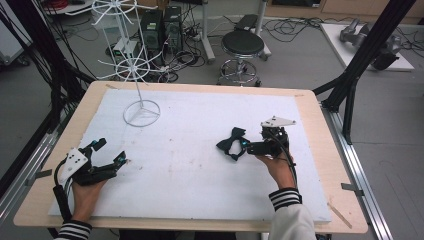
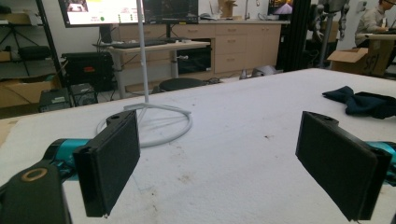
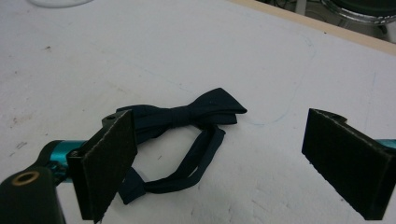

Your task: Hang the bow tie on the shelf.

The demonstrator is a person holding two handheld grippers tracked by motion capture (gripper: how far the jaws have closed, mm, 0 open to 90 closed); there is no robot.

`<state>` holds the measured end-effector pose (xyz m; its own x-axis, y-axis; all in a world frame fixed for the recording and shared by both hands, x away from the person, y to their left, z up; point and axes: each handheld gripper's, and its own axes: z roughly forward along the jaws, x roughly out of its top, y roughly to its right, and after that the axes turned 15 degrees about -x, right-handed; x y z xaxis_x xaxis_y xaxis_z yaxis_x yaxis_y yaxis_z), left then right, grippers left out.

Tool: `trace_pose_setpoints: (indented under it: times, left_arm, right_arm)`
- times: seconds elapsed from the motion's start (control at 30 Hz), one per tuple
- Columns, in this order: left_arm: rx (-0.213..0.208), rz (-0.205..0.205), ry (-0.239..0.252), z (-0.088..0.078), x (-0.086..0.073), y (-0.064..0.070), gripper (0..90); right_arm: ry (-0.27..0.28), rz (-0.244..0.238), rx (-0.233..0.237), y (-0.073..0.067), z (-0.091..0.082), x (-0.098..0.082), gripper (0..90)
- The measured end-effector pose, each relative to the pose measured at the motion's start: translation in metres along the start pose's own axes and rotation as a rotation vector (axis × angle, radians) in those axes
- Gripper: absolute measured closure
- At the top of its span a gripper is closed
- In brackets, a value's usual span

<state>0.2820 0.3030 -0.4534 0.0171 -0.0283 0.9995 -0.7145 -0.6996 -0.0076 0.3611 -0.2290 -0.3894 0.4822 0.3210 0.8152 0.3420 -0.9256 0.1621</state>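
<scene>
A dark navy bow tie (image 1: 232, 142) with its strap looped beside it lies on the white foam board (image 1: 190, 165), right of centre. My right gripper (image 1: 248, 146) is just to its right, pointing left at it and open. In the right gripper view the bow tie (image 3: 187, 114) lies ahead of the wide-apart jaws, and the left pad (image 3: 109, 163) covers one end of it; right gripper (image 3: 220, 128). My left gripper (image 1: 111, 151) rests open near the board's left edge, holding nothing. From the left gripper (image 2: 219, 135) the bow tie (image 2: 362, 102) shows far right.
A white wire display stand (image 1: 141, 112) with a ring base stands at the board's back left; its pole (image 2: 142, 51) rises ahead of the left gripper. Behind the table are a stool (image 1: 242, 45) and computer cases (image 1: 160, 27). Black frame posts (image 1: 360, 57) flank the right.
</scene>
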Motion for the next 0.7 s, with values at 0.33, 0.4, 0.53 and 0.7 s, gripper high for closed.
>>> trace_pose_setpoints:
  times: [0.33,0.4,0.53,0.7]
  left_arm:
    - [0.001,0.002,-0.001,0.0,0.0,0.0,14.1]
    - [0.001,0.002,-0.003,0.0,0.0,0.0,14.1]
    - [0.001,0.002,-0.003,0.0,0.0,0.0,14.1]
    - [0.001,0.002,-0.002,0.0,0.0,0.0,14.1]
  right_arm:
    - [-0.117,-0.091,-0.038,-0.012,0.022,0.013,9.4]
    - [-0.144,-0.099,-0.035,-0.013,0.025,0.015,13.3]
    - [-0.165,-0.11,-0.032,-0.016,0.029,0.018,14.3]
    - [-0.217,-0.126,-0.031,-0.021,0.037,0.019,15.3]
